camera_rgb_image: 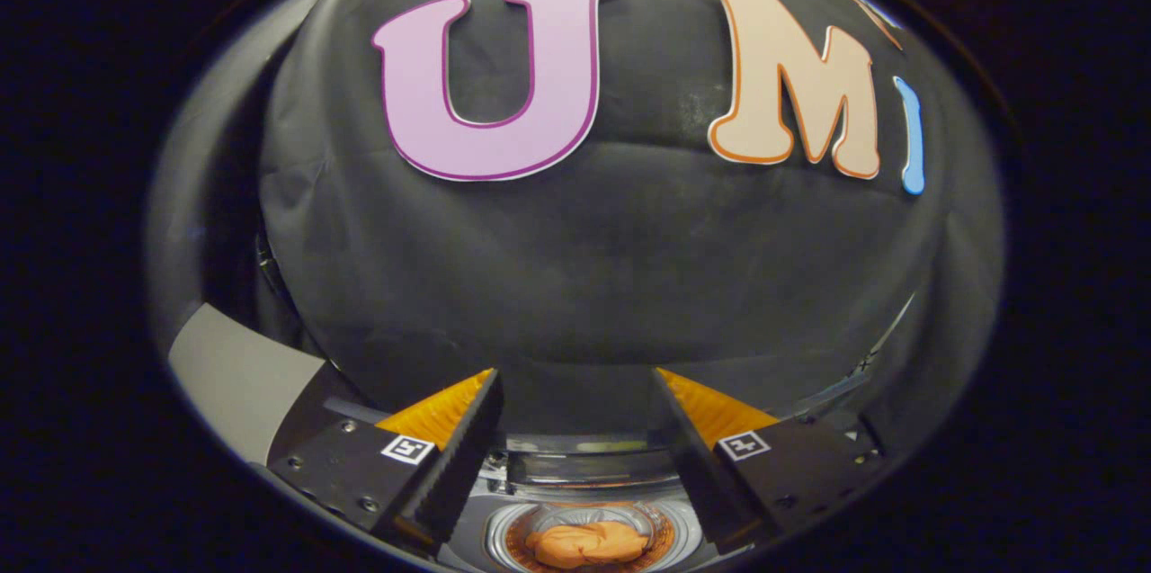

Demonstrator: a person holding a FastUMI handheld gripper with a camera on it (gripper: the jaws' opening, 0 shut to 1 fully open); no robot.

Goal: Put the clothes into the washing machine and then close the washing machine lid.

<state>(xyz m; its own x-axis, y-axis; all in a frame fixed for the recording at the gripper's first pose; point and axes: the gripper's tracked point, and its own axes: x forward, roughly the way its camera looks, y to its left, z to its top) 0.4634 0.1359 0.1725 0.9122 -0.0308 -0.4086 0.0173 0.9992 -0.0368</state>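
My gripper (pixel 575 380) stands open, its two fingers wide apart with nothing between them. Below and between the fingers I look down on the washing machine (pixel 584 474), a grey top-loader. Its lid (pixel 589 465), a dark glassy panel, is raised at the back of the round drum opening. Inside the drum lies an orange garment (pixel 586 544), bunched up, well below the fingertips. The fingers hang above the machine and touch nothing.
The booth's black cloth wall (pixel 611 267) rises straight ahead beyond the fingers. A grey panel (pixel 238 375) stands at the left of the machine.
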